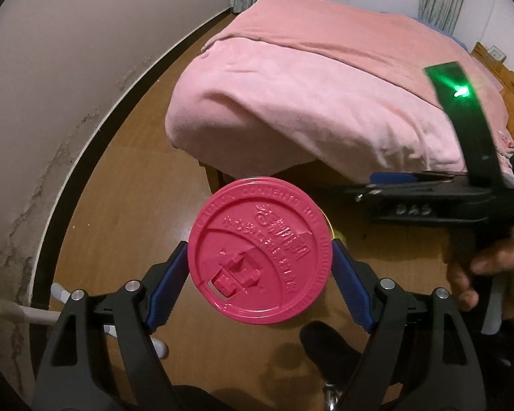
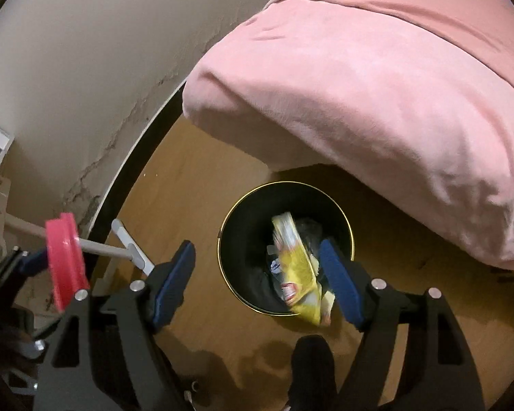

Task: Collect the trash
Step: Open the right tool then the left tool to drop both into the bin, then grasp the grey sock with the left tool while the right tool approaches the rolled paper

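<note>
The pink cup lid (image 1: 260, 251) sits clamped between the 2 blue pads of the left gripper (image 1: 260, 270), which stand wide apart and press on its rim at both sides; its embossed top faces the left wrist camera. The right wrist view shows the same lid (image 2: 66, 260) edge-on at the far left, held out over the wooden floor (image 2: 188, 185) near the wall (image 2: 68, 68), well to the side of the bin.

The yellow wrapper (image 2: 296, 263) shows only in the right wrist view: it lies blurred across the mouth of the black bin (image 2: 243, 250), its lower end over the near rim. The right gripper (image 2: 257, 277) hangs above the bin with its jaws spread wide, and neither pad presses on the wrapper, though the right-hand pad overlaps it in the view. More scraps lie inside the bin.

The left wrist view shows almost none of the bin, which is hidden behind the lid. What it does show is the right gripper (image 1: 377, 185) from the side, with a hand (image 1: 490, 270) on its grip and a green light on its upright strip. Both views take in the pink blanket (image 1: 308, 96) hanging over the bed and a white rod (image 2: 133, 243) on the floor by the wall.
</note>
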`<state>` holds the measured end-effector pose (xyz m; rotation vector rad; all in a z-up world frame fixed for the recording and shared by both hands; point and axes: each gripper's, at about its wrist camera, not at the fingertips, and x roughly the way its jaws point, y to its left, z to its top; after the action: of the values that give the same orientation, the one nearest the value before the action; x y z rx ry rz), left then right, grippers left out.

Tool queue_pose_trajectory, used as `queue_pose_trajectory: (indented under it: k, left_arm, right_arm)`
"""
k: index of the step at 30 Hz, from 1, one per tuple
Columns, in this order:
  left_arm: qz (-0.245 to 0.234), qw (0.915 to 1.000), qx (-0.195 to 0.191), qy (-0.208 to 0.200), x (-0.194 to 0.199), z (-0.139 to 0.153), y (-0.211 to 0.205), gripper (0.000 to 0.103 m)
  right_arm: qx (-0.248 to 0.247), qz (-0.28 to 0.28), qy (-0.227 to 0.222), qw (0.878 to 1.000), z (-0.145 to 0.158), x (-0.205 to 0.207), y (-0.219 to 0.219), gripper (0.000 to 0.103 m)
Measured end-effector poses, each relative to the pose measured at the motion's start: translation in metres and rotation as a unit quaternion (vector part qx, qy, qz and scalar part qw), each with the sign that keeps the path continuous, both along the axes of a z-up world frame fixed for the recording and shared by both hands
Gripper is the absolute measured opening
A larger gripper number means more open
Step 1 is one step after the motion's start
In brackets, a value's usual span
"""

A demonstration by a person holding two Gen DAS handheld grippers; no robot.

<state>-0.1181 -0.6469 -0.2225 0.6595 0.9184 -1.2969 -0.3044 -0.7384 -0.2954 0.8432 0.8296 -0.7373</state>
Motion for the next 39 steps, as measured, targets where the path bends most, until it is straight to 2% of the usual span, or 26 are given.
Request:
queue_pose_trajectory:
  k: [9, 12, 16, 22, 25, 29, 33, 35, 39]
  left_arm:
    - [-0.006, 0.9995, 0.015, 0.026, -0.010, -0.026, -0.026, 0.079]
    - [-0.011, 0.9992, 0.008, 0.037, -0.016, -0.028, -0.038, 0.081]
    - [-0.003, 0.9991, 0.011, 0.040, -0.019, -0.029, -0.050, 0.089]
    - [0.004, 0.9993, 0.010, 0.037, -0.020, -0.027, -0.045, 0.091]
    - [0.010, 0.9993, 0.009, 0.036, -0.017, -0.018, -0.035, 0.091]
    - [0.020, 0.9995, 0.007, 0.025, -0.012, 0.009, -0.008, 0.092]
    - [0.037, 0.9993, -0.008, -0.002, -0.005, 0.052, 0.041, 0.092]
    - [0.048, 0.9984, -0.022, -0.022, 0.003, 0.079, 0.076, 0.092]
    - [0.096, 0.9918, -0.072, -0.044, 0.035, 0.133, 0.162, 0.093]
  right_arm:
    - [0.008, -0.061, -0.007, 0.998, 0.001, -0.035, -0.013, 0.073]
    - [0.011, -0.080, -0.012, 0.997, 0.002, -0.045, -0.017, 0.073]
    - [0.010, -0.104, -0.017, 0.994, 0.004, -0.059, -0.021, 0.074]
    - [0.014, -0.108, -0.021, 0.994, 0.006, -0.061, -0.019, 0.075]
    - [0.010, -0.097, -0.014, 0.995, 0.007, -0.053, -0.015, 0.078]
    - [-0.007, -0.071, 0.014, 0.997, 0.008, -0.034, -0.005, 0.083]
    - [-0.035, -0.035, 0.029, 0.998, 0.025, -0.007, 0.017, 0.083]
    - [-0.051, -0.011, 0.029, 0.998, 0.043, 0.008, 0.033, 0.083]
    - [-0.102, 0.059, 0.009, 0.993, 0.104, 0.052, 0.085, 0.083]
